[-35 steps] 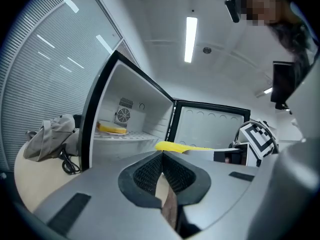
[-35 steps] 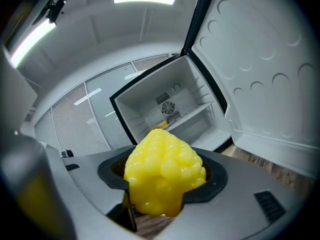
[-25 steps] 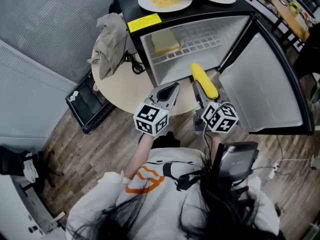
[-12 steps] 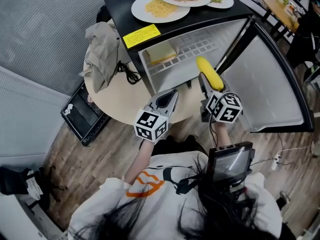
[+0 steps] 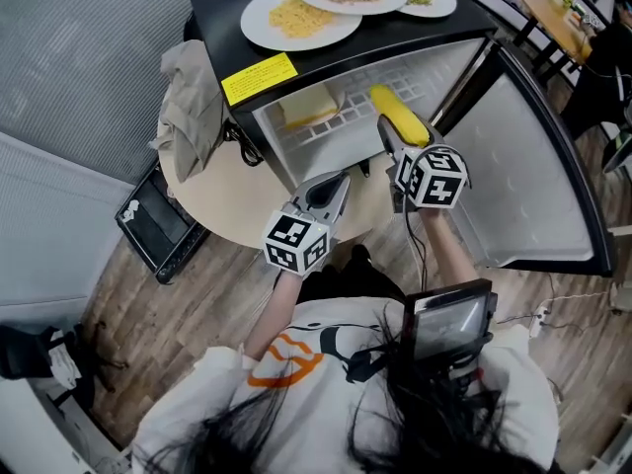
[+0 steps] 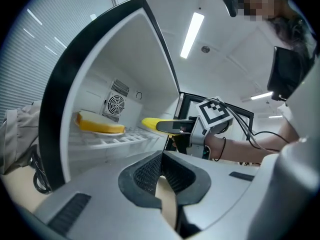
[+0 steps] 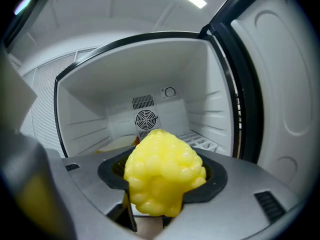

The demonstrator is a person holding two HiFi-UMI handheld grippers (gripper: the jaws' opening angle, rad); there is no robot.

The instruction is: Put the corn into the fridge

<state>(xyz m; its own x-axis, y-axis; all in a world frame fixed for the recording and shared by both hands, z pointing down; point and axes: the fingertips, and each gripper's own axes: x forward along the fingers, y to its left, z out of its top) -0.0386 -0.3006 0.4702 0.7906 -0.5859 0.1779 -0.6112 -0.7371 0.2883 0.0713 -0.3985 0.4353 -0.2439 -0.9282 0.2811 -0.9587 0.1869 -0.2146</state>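
Note:
A yellow corn cob sticks out of my right gripper, which is shut on it and holds it at the mouth of the open mini fridge, over the white wire shelf. In the right gripper view the corn fills the jaws, with the fridge's back wall and fan behind it. My left gripper is shut on nothing, low in front of the fridge. In the left gripper view the corn shows just ahead.
A yellow slice on a plate lies on the shelf's left side. The fridge door stands open at the right. Three plates of food sit on the black top. A round table carries the fridge, a crumpled cloth and a cable.
My right gripper has carried the corn forward from in front of the fridge to over its wire shelf. The left gripper has hardly moved.

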